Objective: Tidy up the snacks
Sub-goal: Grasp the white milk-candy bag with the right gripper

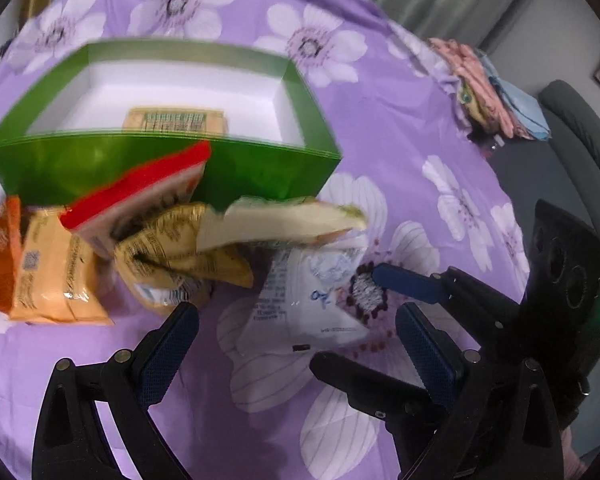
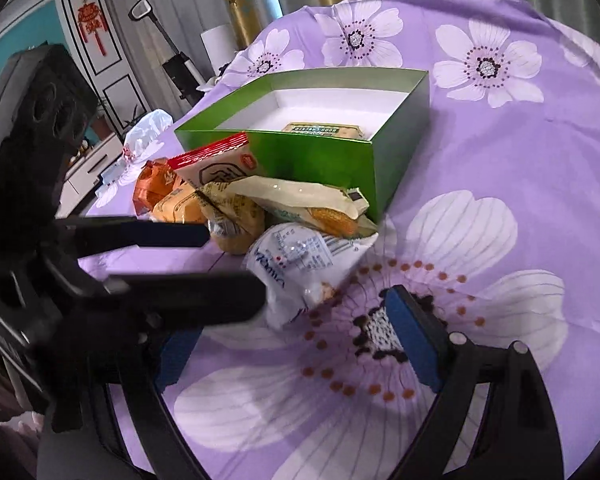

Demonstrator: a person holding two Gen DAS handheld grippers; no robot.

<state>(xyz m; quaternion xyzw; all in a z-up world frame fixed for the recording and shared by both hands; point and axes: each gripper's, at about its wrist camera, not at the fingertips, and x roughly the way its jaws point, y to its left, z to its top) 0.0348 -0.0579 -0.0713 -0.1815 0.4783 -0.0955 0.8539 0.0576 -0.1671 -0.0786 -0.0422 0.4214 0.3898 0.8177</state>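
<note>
I take the green box as my landmark; it sits open on the purple flowered cloth with one cracker packet already lying flat inside. Heaped against the box's near wall are the loose snacks: a red-topped packet leaning on the wall, a long pale packet just in front of it, yellow packets beneath, orange ones off the box's left corner, and a white pouch nearest me.

My left gripper stands wide apart with nothing between its jaws, poised at the white pouch. My right gripper is likewise spread and empty, just beside that pouch.

My worries: both grippers crowd one pouch and could collide; the slick film may slip; and tugging anything from the heap could topple the leaning red packet or shove the light box backward.
</note>
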